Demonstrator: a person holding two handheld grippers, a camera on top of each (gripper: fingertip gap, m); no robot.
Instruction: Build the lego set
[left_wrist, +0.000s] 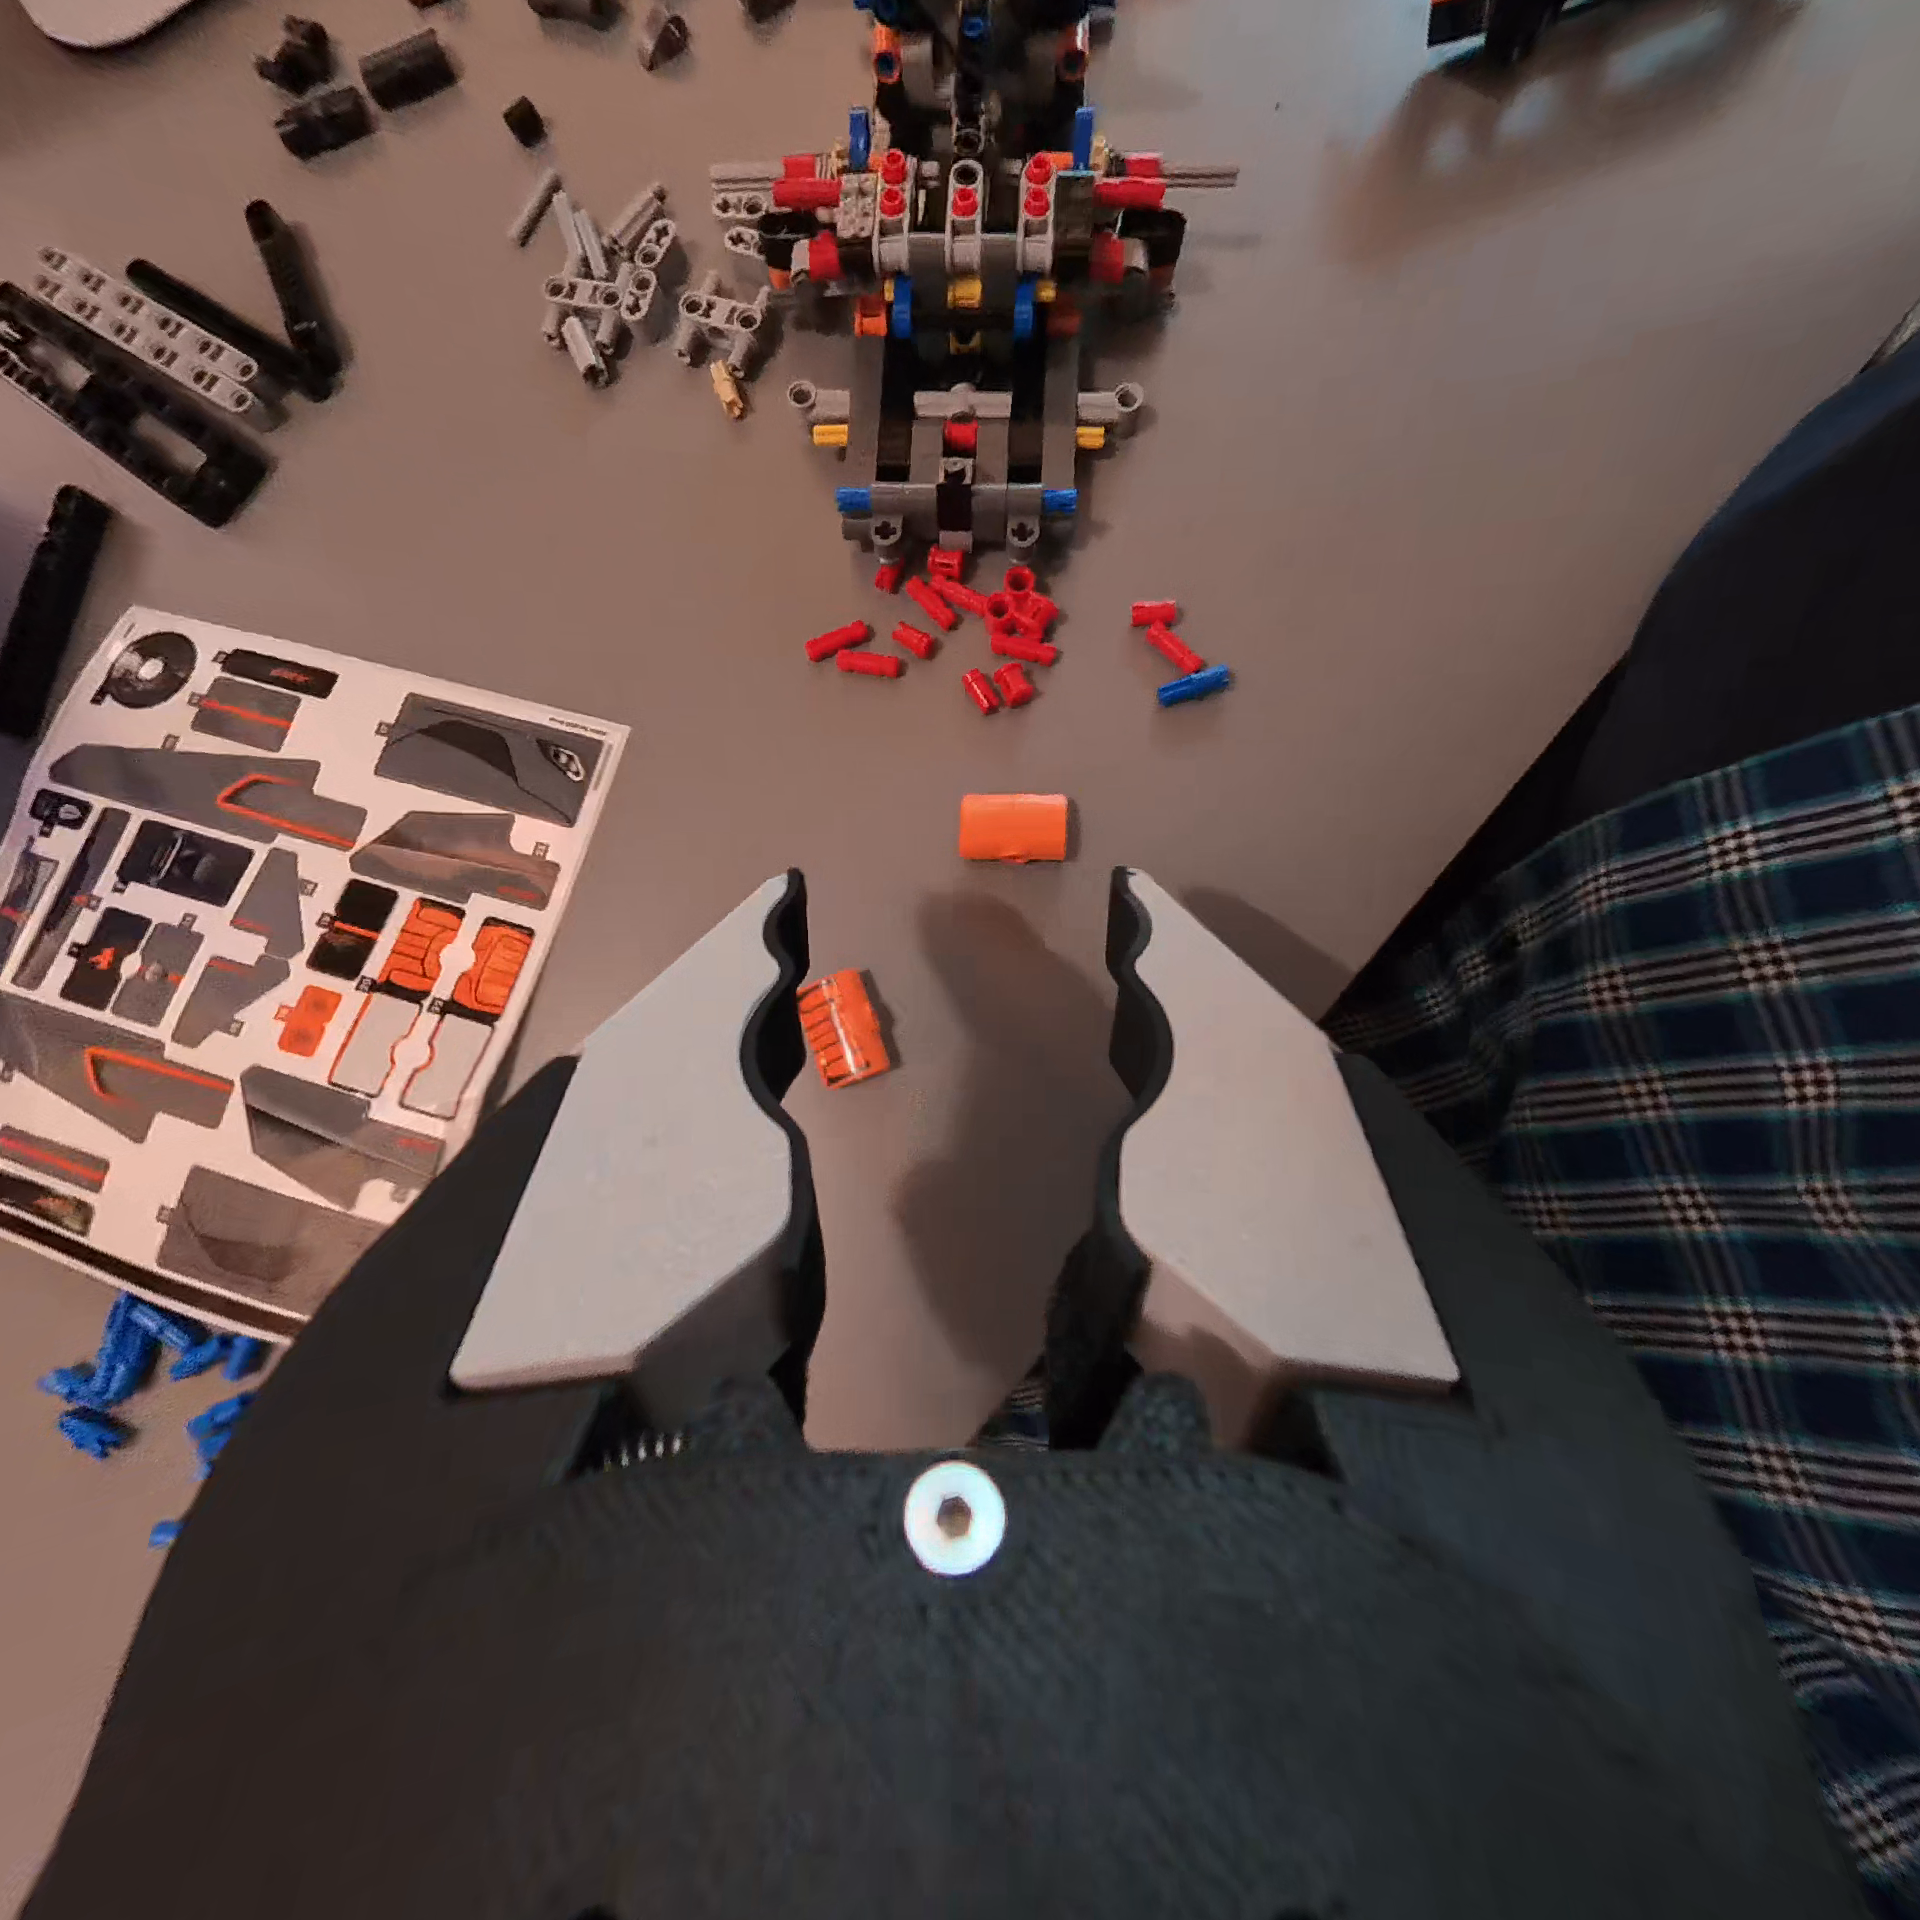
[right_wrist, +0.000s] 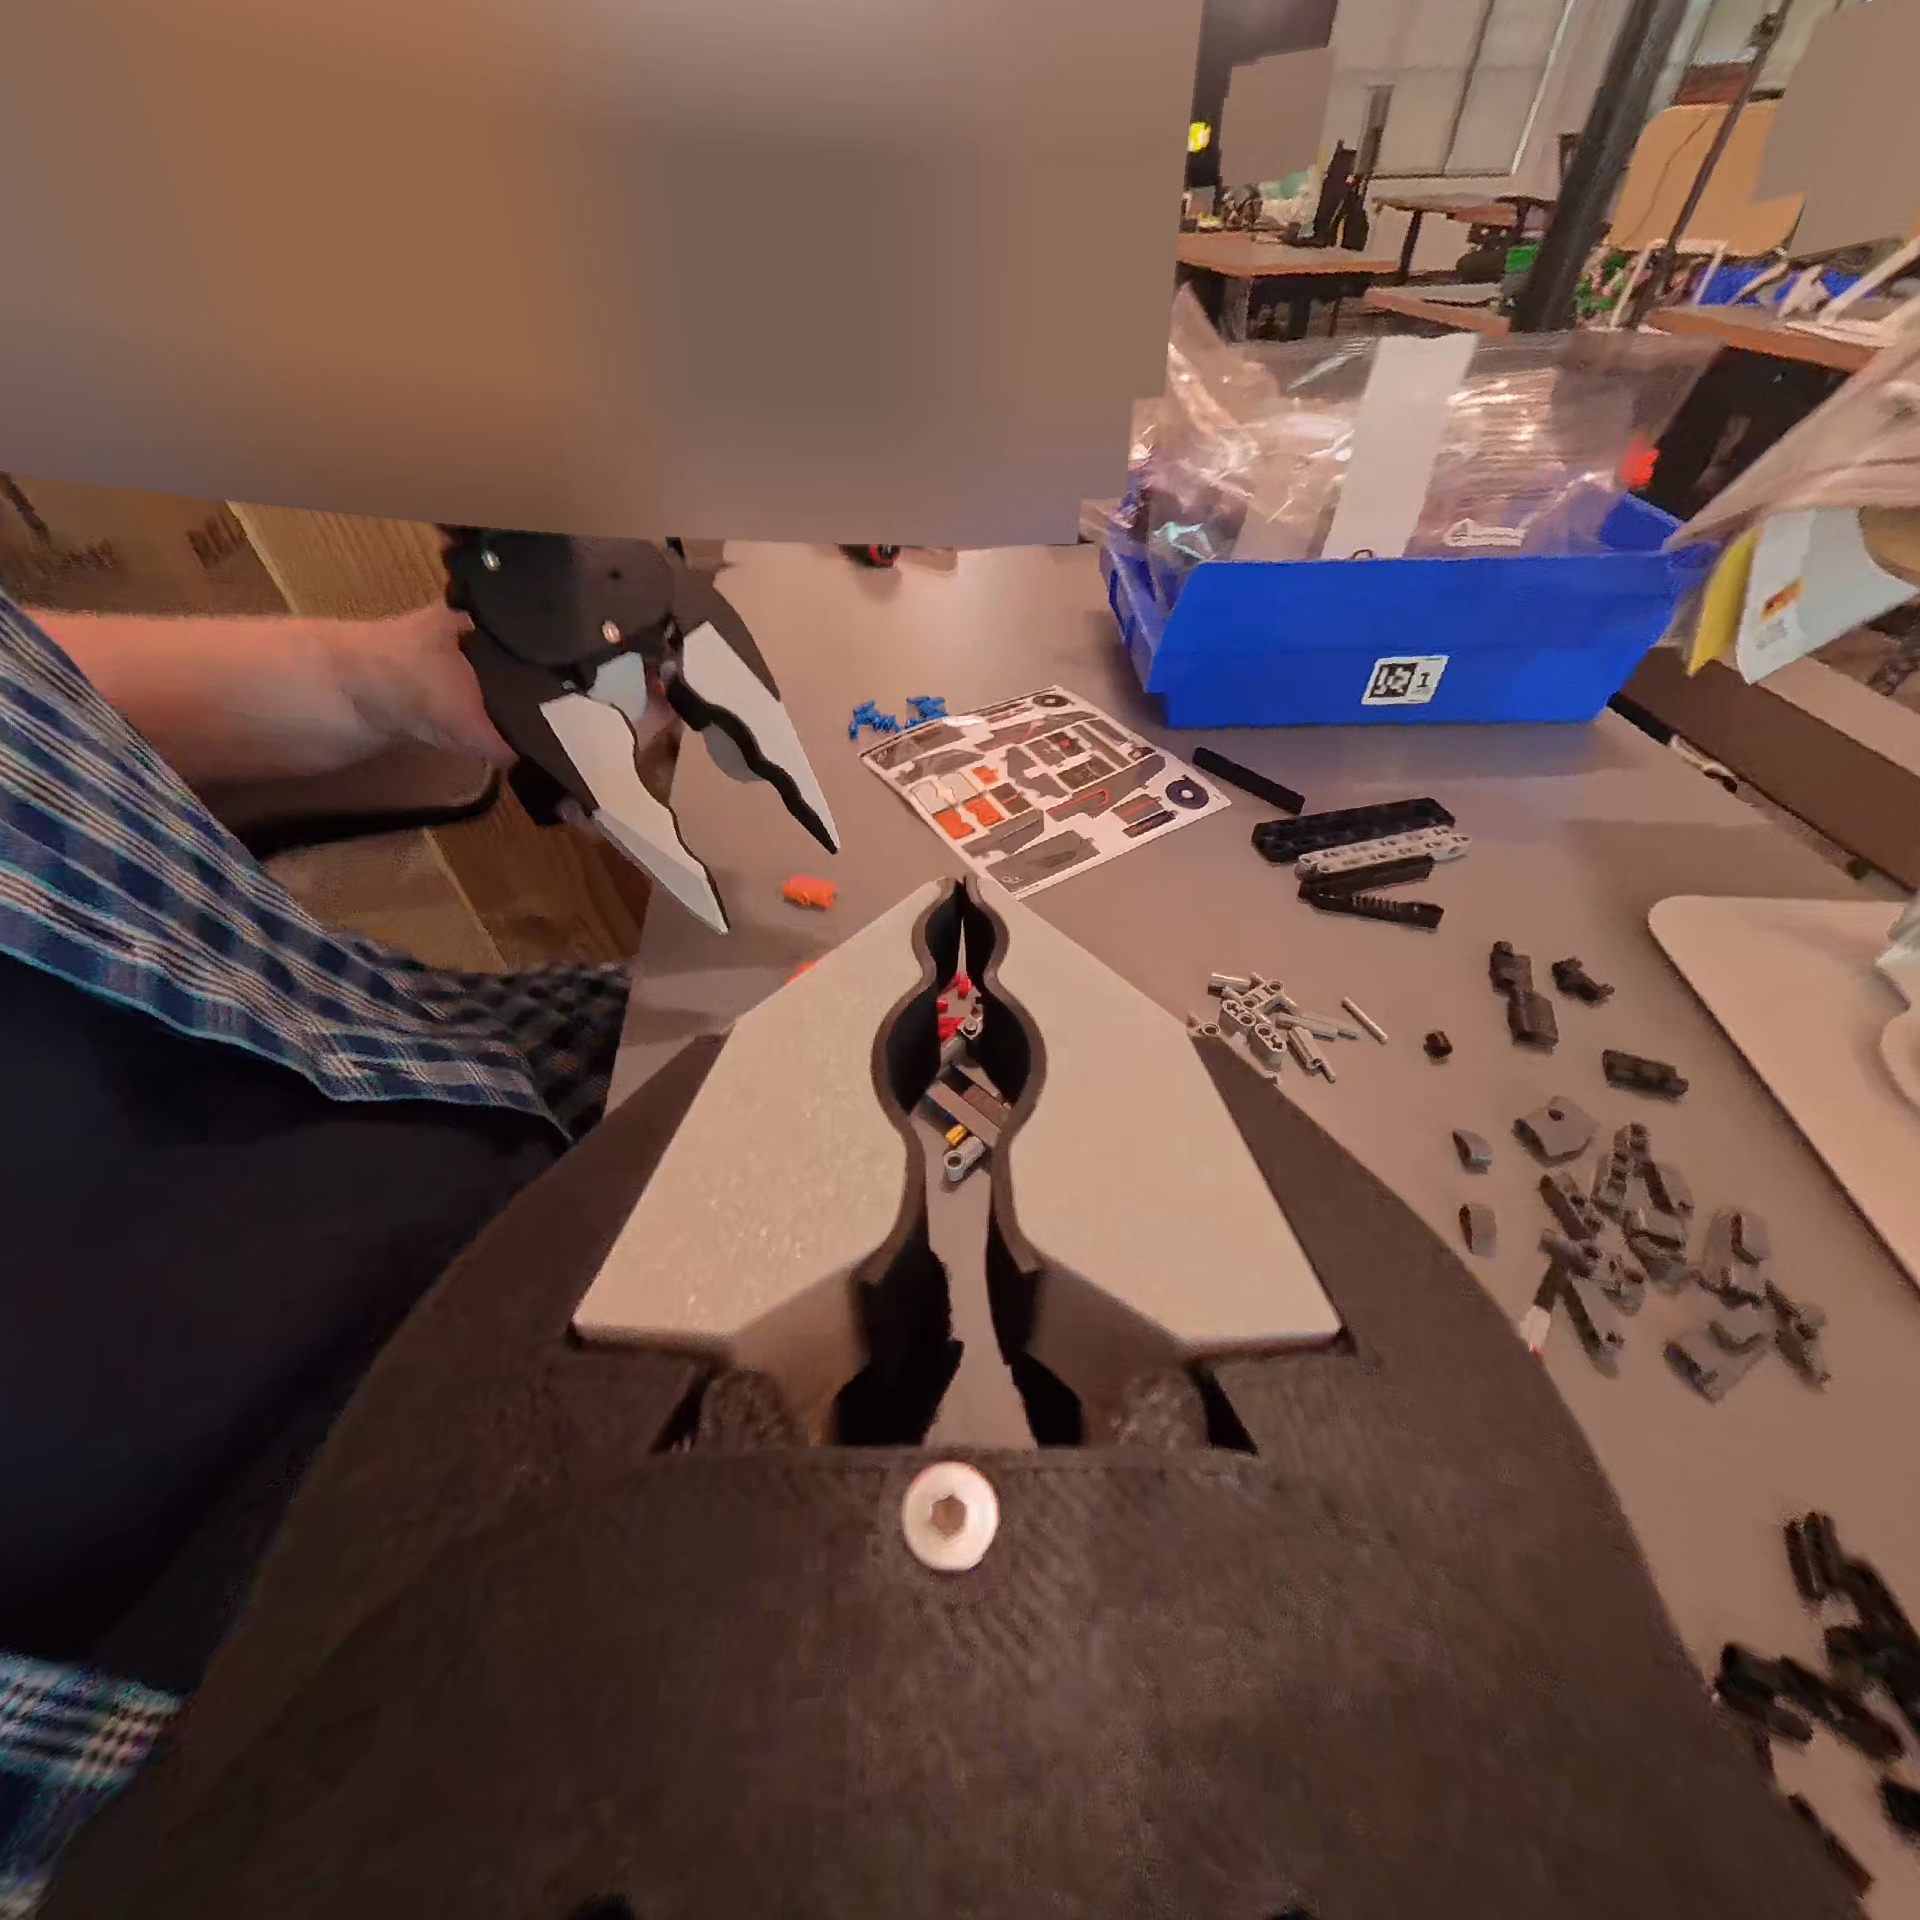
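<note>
My left gripper (left_wrist: 961, 883) is open and empty, low over the grey table. A plain orange block (left_wrist: 1013, 828) lies just beyond its fingertips. A second orange piece with a ribbed sticker (left_wrist: 844, 1029) lies beside the left finger. The partly built Lego chassis (left_wrist: 966, 312) stands farther ahead, with a scatter of red pins (left_wrist: 966, 634) and a blue pin (left_wrist: 1193, 686) at its near end. My right gripper (right_wrist: 961, 888) is shut with nothing seen between its tips; it hovers over the chassis (right_wrist: 961, 1091), which shows through its finger gaps. The left gripper (right_wrist: 774, 883) also shows there, open, near an orange piece (right_wrist: 808, 890).
A sticker sheet (left_wrist: 281, 966) lies at the left, with blue pieces (left_wrist: 135, 1371) near it. Grey connectors (left_wrist: 623, 281) and black beams (left_wrist: 135, 353) lie farther back. A blue bin with bags (right_wrist: 1392, 623), dark grey parts (right_wrist: 1642, 1247) and a white board (right_wrist: 1797, 1039) are to the right. A person's plaid shirt (left_wrist: 1714, 1039) borders the table. The gap from one gripper's tips to the other's is roughly 20 cm. The blue pin (left_wrist: 1193, 686) lies some 6 cm from my left tips, 20 cm from my right tips.
</note>
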